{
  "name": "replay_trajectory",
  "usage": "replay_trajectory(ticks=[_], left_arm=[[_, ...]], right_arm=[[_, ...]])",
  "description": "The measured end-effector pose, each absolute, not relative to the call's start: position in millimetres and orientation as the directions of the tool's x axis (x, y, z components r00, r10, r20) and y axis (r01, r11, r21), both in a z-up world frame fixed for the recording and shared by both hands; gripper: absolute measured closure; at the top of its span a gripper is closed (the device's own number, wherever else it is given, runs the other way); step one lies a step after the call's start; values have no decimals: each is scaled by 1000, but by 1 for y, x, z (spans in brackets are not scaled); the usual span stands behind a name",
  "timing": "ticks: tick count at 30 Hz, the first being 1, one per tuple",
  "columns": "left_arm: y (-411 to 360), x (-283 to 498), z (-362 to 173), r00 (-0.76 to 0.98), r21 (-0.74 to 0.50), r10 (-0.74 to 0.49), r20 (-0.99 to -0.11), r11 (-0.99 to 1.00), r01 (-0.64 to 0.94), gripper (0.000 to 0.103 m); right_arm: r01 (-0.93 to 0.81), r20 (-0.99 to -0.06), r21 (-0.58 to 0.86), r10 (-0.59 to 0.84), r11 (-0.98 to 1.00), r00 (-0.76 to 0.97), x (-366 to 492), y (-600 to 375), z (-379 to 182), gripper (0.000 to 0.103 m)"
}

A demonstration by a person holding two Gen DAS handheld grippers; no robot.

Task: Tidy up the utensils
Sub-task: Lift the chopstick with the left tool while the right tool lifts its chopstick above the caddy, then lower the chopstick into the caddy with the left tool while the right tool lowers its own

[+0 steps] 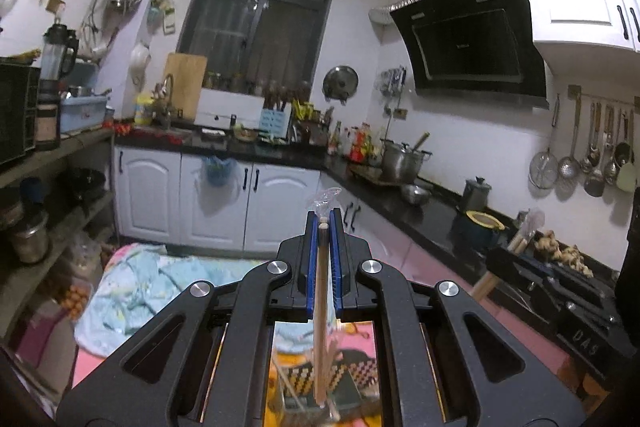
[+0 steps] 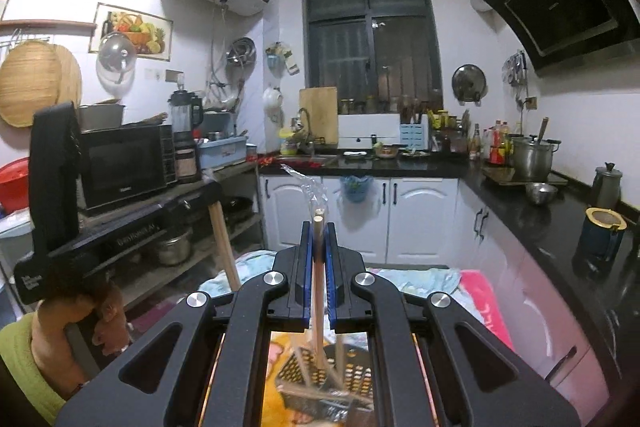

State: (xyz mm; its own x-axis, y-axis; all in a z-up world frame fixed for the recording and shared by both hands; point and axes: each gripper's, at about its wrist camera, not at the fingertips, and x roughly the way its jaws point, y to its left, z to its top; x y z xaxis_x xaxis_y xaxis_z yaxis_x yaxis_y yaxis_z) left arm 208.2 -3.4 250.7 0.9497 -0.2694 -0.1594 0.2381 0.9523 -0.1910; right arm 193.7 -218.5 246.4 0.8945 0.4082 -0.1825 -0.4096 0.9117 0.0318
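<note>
Both your left gripper (image 1: 325, 223) and right gripper (image 2: 319, 231) are clamped on wrapped chopsticks (image 1: 321, 291), held upright over the holder basket (image 2: 304, 383). Next you'd probably lower them straight in.

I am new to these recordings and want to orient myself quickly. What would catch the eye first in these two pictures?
First, each gripper's blue jaws are shut on wooden chopsticks in clear plastic wrap: the left gripper on chopsticks and the right gripper on chopsticks, held upright at the centre. Below both sits a dark perforated basket on bright cloth. Behind, a dark window dominates the kitchen wall.
</note>
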Motion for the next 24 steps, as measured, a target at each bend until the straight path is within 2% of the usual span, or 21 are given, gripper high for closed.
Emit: replay_trajectory(ticks=[6, 16, 24], left_arm=[[-16, 222, 242, 961, -147, -239, -137, 965, 219, 100], [-24, 239, 192, 963, -111, -212, -167, 974, 195, 100], [-18, 256, 155, 946, -137, -215, -244, 973, 186, 100]], right_arm=[[-392, -202, 54, 394, 918, 897, 218, -223, 230, 97], [-382, -253, 74, 387, 921, 887, 246, -219, 193, 97], [-374, -317, 94, 384, 923, 867, 267, -213, 162, 97]])
